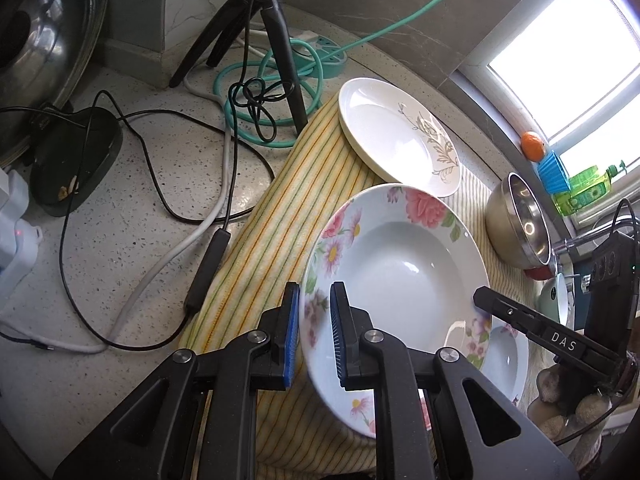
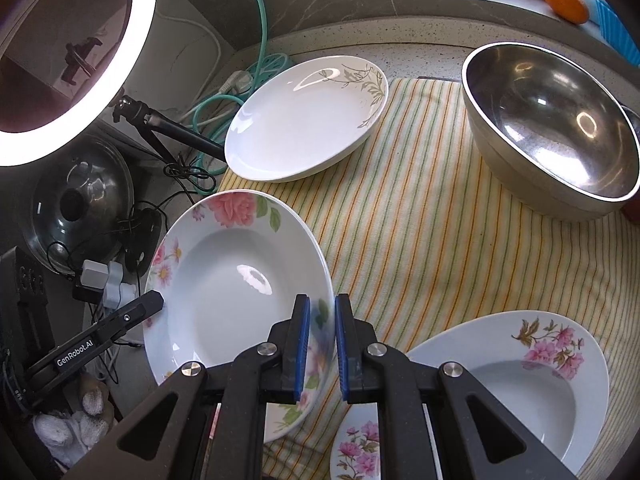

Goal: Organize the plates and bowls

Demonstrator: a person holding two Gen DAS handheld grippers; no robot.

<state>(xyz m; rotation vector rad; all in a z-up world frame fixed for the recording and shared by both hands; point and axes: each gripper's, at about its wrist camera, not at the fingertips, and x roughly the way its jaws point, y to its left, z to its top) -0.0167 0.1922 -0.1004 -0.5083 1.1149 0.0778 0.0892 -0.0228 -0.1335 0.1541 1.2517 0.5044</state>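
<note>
Rose plate (image 1: 400, 276): you hold this deep floral plate by two edges, tilted and lifted above the striped cloth (image 1: 280, 216) on the speckled tabletop (image 1: 160, 184).
Left tool (image 1: 314, 334): your blue pads are nearly closed, pinching the plate's rim on one side.
Right tool (image 2: 322, 346): your jaws are drawn in tight on the opposite rim, the blue pads pressed on the painted edge.
Leaf plate (image 2: 308, 120): a white plate with a grey-green sprig lies on the cloth beyond the one you hold, one edge raised.
Pink-flower plate (image 2: 516, 380): it rests on the cloth near your right tool, with a smaller flowered dish (image 2: 356, 448) just beside it.
Steel bowl (image 2: 552, 132): it sits tilted at the cloth's far side, near the window sill.
Surroundings: a tripod (image 1: 276, 40), a teal hose (image 1: 256, 76) and black cables (image 1: 132, 160) crowd the tabletop beside the cloth; an orange (image 2: 566, 2) sits on the sill.
</note>
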